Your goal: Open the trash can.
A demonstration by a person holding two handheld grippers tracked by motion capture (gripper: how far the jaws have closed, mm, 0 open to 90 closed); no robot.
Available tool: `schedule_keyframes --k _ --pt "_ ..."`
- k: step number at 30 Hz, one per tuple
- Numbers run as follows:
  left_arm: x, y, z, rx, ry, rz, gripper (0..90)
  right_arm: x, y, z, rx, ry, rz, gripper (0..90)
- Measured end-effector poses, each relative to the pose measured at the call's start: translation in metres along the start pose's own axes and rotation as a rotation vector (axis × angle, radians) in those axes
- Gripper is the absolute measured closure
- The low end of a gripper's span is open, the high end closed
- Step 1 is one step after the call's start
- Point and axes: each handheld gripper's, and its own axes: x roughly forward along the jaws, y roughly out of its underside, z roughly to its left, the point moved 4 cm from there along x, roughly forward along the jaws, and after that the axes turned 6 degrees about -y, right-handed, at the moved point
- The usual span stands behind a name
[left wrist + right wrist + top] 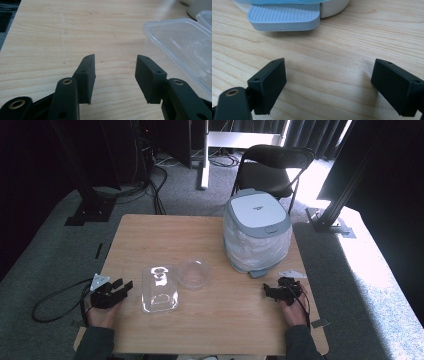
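Two tools: left tool (121, 287) and right tool (270, 292), matte black, blocky jaws spread apart, gripping nothing.
Rectangular container (159, 288): clear thin plastic, rounded corners, just right of the left tool.
Round bowl (193, 273): clear plastic, touching the container.
Bin (256, 229): white, grey lid, ribbed pedal facing the right tool.
Counter (165, 235): pale wood grain.

A lab-like recording room: black curtains (30, 165), metal frame posts (336, 200), floor cables (159, 190), folding chair (272, 167), grey carpet (55, 235).
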Motion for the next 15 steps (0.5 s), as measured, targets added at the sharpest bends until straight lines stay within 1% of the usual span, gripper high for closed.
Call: schedule_keyframes --k 4,8,13,15 --pt "0.0019 0.0020 0.0016 -0.002 -0.011 0.013 50.8 0.0000 0.0000 -0.0001 -0.004 -0.003 0.000 11.8" --pt "0.0028 0.0041 0.0021 0.022 -0.035 0.028 50.8 -0.0011 0.0010 0.0007 -0.014 -0.016 0.005 11.8" --pt "0.0035 0.0057 0.0018 0.022 -0.036 0.036 50.8 -0.0015 0.0009 0.0014 -0.014 -0.017 0.011 11.8" --pt "0.0040 0.0065 0.0010 0.028 -0.040 0.041 50.4 -0.0015 0.0012 0.0012 -0.016 -0.018 0.007 11.8"
